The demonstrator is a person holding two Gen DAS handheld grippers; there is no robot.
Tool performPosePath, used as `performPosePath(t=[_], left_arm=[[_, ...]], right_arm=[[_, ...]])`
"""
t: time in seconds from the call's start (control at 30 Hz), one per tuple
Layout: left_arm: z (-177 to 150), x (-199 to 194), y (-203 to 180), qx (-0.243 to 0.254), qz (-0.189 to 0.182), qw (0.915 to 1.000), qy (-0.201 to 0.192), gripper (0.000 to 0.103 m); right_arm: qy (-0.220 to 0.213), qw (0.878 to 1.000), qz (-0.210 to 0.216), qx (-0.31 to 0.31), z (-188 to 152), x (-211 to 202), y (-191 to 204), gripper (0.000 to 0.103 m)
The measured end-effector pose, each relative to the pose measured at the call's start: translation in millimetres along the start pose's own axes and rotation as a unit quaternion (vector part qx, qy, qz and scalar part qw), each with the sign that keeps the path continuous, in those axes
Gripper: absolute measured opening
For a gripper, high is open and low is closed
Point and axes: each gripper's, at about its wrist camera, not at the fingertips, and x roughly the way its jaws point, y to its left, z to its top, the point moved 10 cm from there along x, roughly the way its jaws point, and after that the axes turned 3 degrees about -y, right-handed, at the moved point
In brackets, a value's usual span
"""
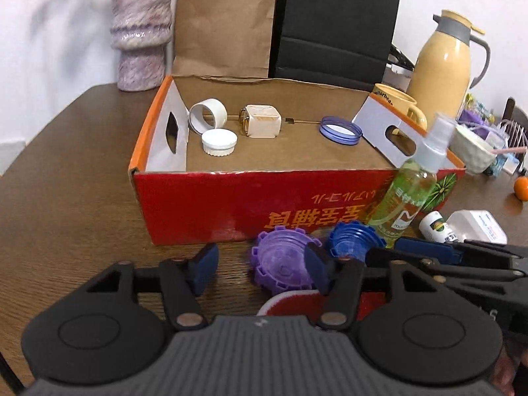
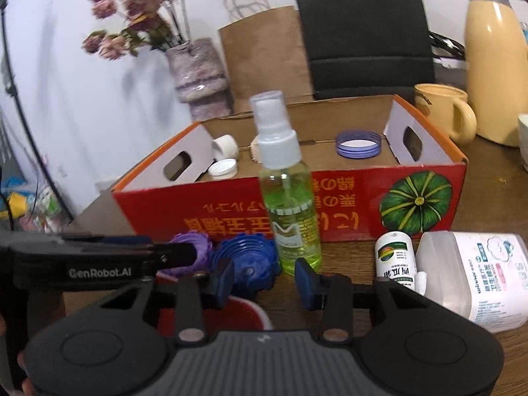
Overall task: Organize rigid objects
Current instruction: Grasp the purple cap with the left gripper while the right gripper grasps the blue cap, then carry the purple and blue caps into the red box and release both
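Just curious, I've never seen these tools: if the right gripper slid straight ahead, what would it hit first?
Probably the green spray bottle, standing just beyond the open right gripper; the red box stands behind it.

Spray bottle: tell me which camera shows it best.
Right wrist view: the spray bottle stands centered and whole, straight ahead of the open right gripper. The left wrist view shows it near the right edge, leaning from lens distortion, its base hidden behind the right gripper's finger.
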Motion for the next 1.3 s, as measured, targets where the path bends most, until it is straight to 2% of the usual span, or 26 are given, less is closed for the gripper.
performPosePath(t=[0.1,0.13,0.17,0.2,0.23,0.37,0.5,0.67,0.8,0.97,1.1,1.3], left_arm=[[0,-1,-4,-0.001,-0.013,0.9999,-0.007,0.060],[0,0,-5,0.006,-0.007,0.9999,-0.006,0.056],[-1,-1,-7,0.009,-0.004,0.9999,-0.005,0.036],[-2,0,-7,0.008,-0.004,1.0000,0.000,0.015],[-3,2,-6,0.003,-0.003,1.0000,0.003,0.010],[-3,-7,3,-0.031,-0.005,0.9995,-0.006,0.008],[2,-27,-4,-0.022,-0.012,0.9990,-0.036,0.007],[12,-65,-13,-0.018,0.015,0.9968,-0.076,0.007],[14,-111,-18,-0.011,0.043,0.9918,-0.119,0.007],[-8,-175,-22,-0.014,0.075,0.9843,-0.160,0.007],[-35,-227,-28,-0.039,0.072,0.9804,-0.179,0.007],[-78,-285,-45,-0.030,0.086,0.9743,-0.206,0.007]], right_arm=[[0.004,1.000,-0.007,0.005,-1,8,-2,0.033],[0.009,1.000,-0.011,0.002,-1,11,-3,0.022],[0.011,1.000,-0.012,0.002,-3,13,-3,0.010],[0.011,1.000,-0.013,0.003,-4,14,-3,0.009],[0.009,1.000,-0.014,0.002,-4,13,-3,0.008],[-0.001,1.000,-0.021,-0.006,-5,5,-3,0.006],[-0.015,0.999,-0.021,-0.026,-1,-8,1,0.006],[-0.047,0.998,-0.021,-0.047,14,-40,10,0.006],[-0.071,0.995,-0.020,-0.068,17,-80,15,0.006],[-0.084,0.993,-0.021,-0.081,4,-137,12,0.006],[-0.104,0.990,-0.018,-0.089,-11,-186,14,0.006],[-0.144,0.986,-0.009,-0.082,-42,-255,22,0.006]])
